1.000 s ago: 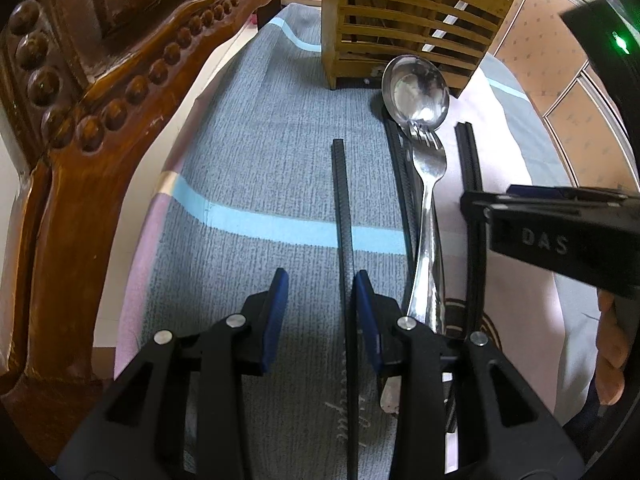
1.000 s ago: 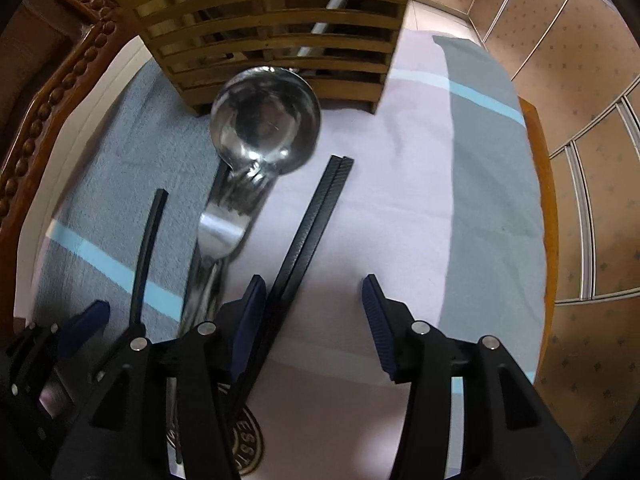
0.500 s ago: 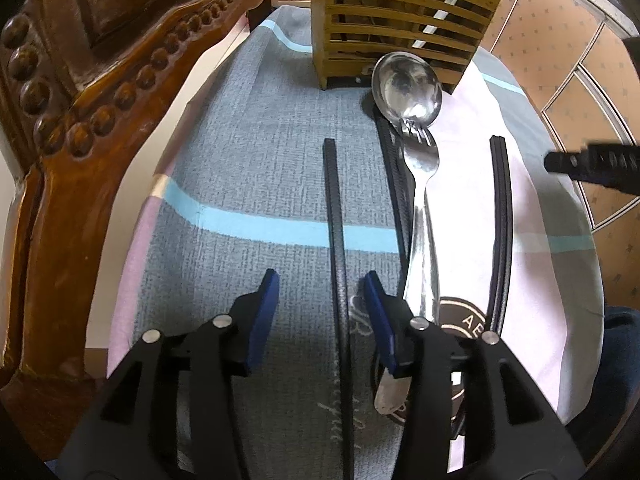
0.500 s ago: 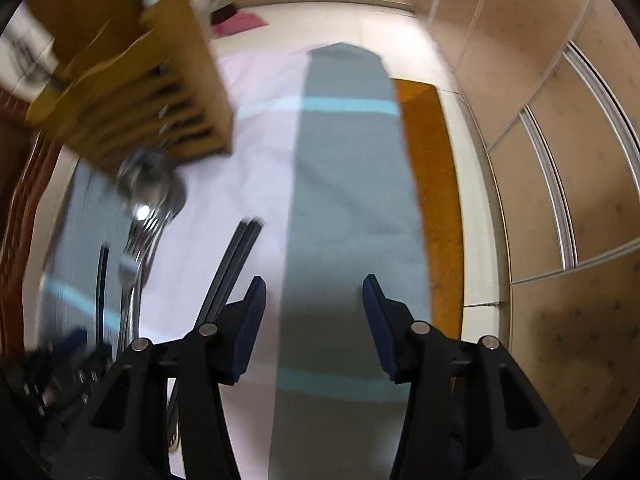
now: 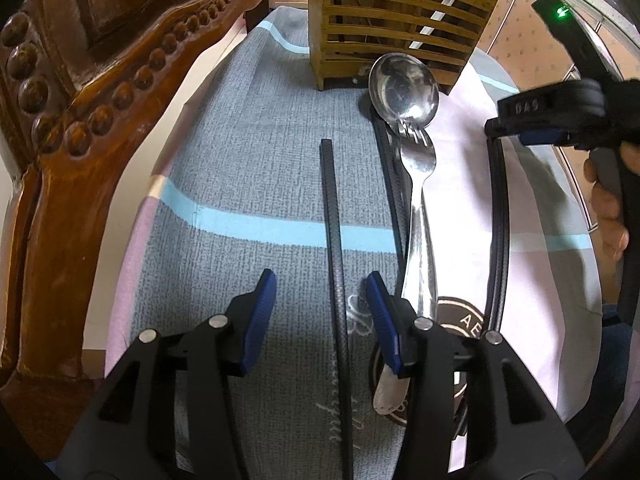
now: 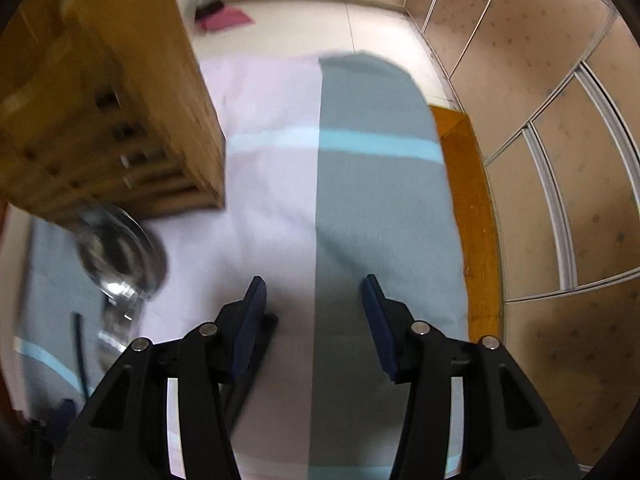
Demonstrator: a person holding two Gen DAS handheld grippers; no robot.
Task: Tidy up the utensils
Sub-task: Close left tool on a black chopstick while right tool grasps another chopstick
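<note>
Left gripper [image 5: 320, 300] angled down, fingers spread either side of black chopstick [image 5: 334, 240], not touching. Right gripper [image 6: 312, 308] angled down, fingers spread, empty, over striped cloth [image 6: 280, 160]. Spoon [image 5: 404, 90], fork [image 5: 418, 200] beside wooden holder [image 5: 400, 20] on surface. Carved chair [image 5: 100, 80] left.

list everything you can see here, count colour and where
utensil holder: one, light slatted wood, far end of the cloth
spoon: one, silver, bowl against the holder's base
fork: one, silver, tines at the spoon bowl
single chopstick: one, black, between the left gripper's fingers, untouched
chopstick pair: black, right of the fork
cloth: one, grey, pink and blue striped, under everything
carved chair: one, brown, left
left gripper: black, blue pads, open
right gripper: same, open, empty
hand: one, right edge
</note>
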